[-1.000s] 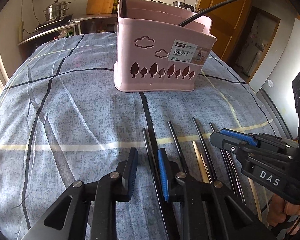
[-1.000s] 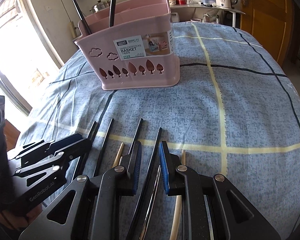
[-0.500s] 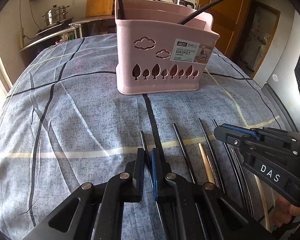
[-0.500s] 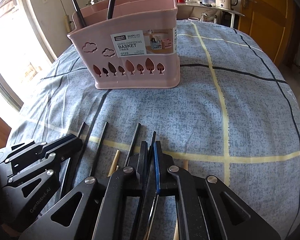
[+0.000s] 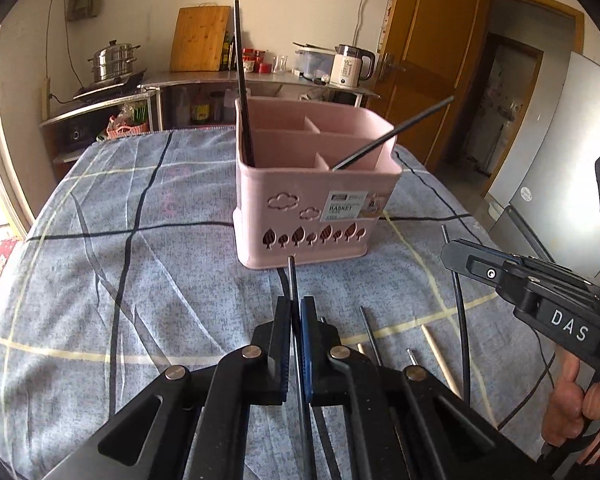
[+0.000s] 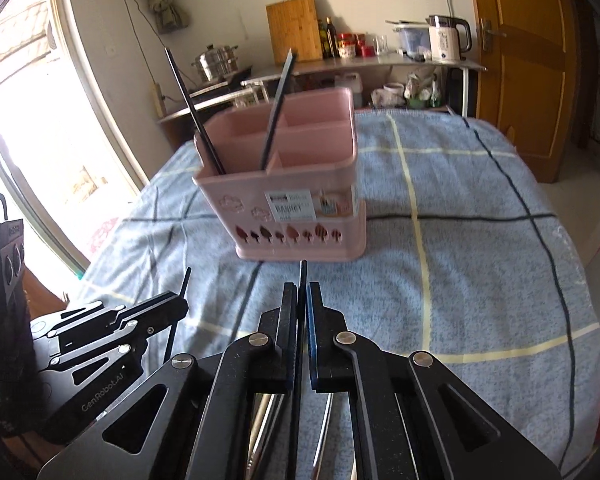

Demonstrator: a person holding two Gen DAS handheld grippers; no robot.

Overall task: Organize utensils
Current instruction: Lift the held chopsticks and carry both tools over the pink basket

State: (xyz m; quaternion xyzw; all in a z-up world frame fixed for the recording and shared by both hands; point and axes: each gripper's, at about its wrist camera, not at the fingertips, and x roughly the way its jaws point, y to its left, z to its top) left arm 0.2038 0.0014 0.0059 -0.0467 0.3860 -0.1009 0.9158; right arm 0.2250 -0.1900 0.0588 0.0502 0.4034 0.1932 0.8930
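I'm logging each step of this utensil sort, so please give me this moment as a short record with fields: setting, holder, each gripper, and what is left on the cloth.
setting: table under a blue checked cloth
holder: pink basket with several compartments, two dark chopsticks already standing in it
left gripper: shut on a dark chopstick, tip towards the basket
right gripper: shut on another dark chopstick
left on cloth: a wooden chopstick and some dark ones
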